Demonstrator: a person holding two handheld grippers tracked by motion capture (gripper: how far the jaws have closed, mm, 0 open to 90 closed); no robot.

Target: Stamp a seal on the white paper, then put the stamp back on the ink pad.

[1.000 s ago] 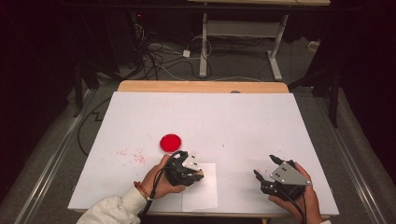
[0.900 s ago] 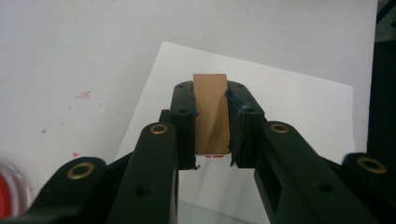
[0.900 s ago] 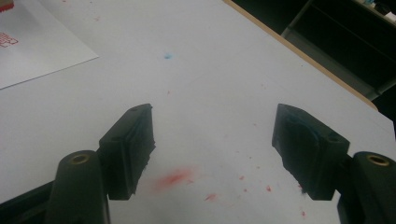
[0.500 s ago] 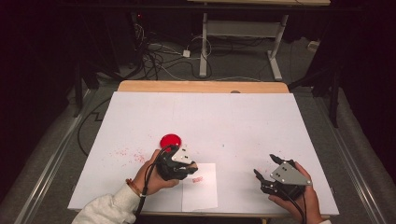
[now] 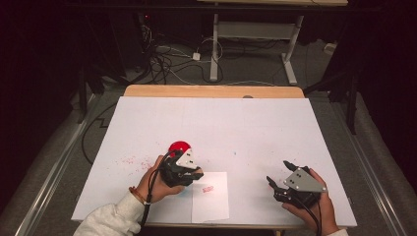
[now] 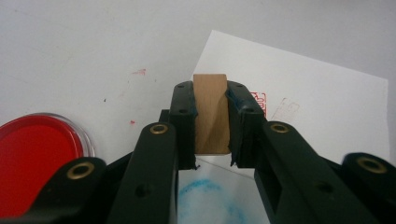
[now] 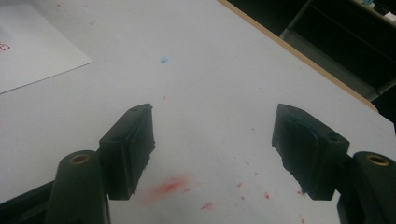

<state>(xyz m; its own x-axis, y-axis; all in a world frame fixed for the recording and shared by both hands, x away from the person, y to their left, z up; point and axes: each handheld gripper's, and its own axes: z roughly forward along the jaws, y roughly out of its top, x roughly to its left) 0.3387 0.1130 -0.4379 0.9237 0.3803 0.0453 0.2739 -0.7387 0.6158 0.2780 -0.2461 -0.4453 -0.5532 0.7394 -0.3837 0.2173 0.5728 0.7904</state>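
Beside the red ink pad point(image 6: 37, 158), your left gripper point(image 6: 211, 119) is clenching the wooden stamp point(image 6: 210, 112); one red mark point(image 5: 208, 188) is already showing on the paper point(image 5: 211, 206), your right gripper point(image 7: 212, 149) waiting released.

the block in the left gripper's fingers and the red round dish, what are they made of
The block looks like wood: matte tan faces with faint grain. The dish seems to be clear plastic or glass, judging by its see-through glossy rim; the flat red filling looks like an ink pad.
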